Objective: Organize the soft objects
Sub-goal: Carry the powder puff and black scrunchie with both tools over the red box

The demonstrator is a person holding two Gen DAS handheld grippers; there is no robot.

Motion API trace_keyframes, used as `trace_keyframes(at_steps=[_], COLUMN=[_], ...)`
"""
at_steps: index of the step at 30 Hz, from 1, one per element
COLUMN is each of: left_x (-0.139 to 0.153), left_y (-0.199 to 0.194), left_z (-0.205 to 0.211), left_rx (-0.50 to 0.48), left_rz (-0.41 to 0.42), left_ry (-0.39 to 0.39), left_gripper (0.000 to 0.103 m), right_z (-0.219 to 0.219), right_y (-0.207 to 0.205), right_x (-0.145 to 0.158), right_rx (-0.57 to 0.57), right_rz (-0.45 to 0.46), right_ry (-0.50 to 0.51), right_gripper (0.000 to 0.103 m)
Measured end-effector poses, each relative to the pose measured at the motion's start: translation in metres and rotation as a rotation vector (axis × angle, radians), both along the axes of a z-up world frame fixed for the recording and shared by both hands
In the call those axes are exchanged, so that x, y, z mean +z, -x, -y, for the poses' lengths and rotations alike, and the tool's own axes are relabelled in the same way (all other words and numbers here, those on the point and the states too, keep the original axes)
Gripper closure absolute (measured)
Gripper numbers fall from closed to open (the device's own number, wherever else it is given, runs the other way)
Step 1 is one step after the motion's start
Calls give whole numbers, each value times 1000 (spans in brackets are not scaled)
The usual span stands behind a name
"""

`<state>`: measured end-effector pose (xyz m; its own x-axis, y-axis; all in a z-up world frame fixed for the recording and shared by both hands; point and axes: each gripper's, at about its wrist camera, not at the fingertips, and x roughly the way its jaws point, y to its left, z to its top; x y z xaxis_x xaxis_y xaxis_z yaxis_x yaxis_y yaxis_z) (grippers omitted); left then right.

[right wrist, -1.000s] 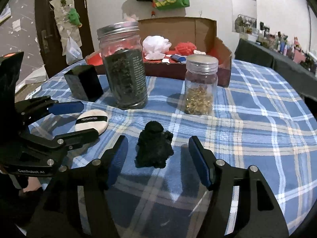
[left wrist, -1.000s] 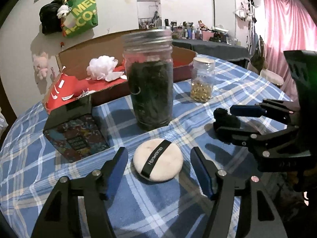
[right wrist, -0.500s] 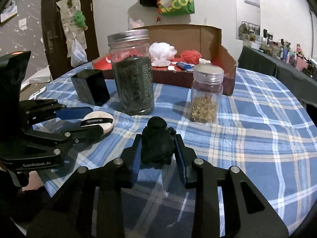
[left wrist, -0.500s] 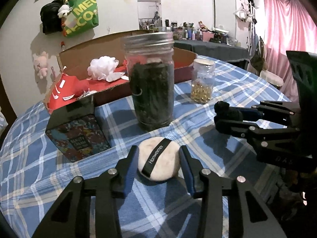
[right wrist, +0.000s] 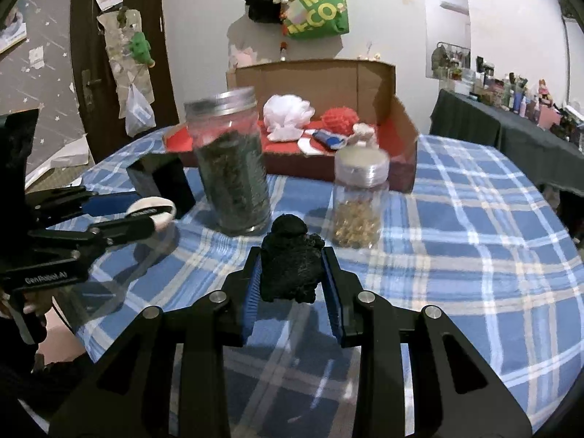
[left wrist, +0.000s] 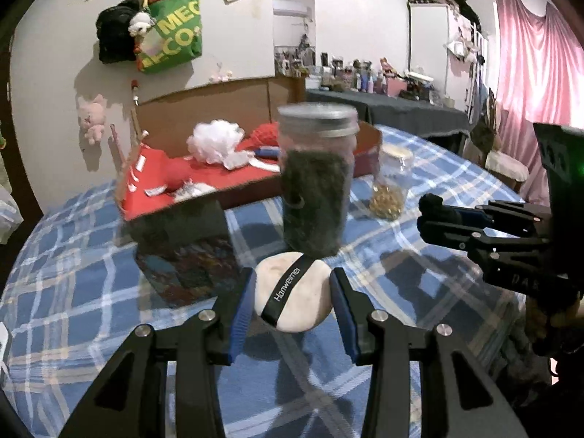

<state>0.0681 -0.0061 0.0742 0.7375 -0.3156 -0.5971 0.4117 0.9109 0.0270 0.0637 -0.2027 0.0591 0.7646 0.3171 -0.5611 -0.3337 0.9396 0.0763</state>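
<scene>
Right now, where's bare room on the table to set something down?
Free: the plaid tablecloth right of the small jar, out to the table's edge. Also the near-left cloth beside the dark tin. Crowded: the middle, around the tall jar, and the cardboard box, which already holds a white pouf and red ball.

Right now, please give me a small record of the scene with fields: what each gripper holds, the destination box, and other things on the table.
left gripper: shut on the powder puff, cream with a black band
right gripper: shut on the black soft toy
cardboard box: open, red inside, at the far side of the table; holds a white bath pouf and a red ball
hard items on the table: tall jar, small jar, black box
</scene>
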Motion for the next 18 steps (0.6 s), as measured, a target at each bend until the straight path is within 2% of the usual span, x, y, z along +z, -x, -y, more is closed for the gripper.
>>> trace_keyframes(at_steps=[10,18], left_x=[37,52], left_y=[-5,-24], left_z=[-16,-27], left_rx=[29,58], left_rz=[76,90], left_ry=[24,32], left_gripper=[59,59], right_z=[10,15], right_y=[-14,-36], right_x=[32,53], right_rx=[-29,-33], right_rz=[55,81], right_ry=[0,1], right_gripper=[73,73])
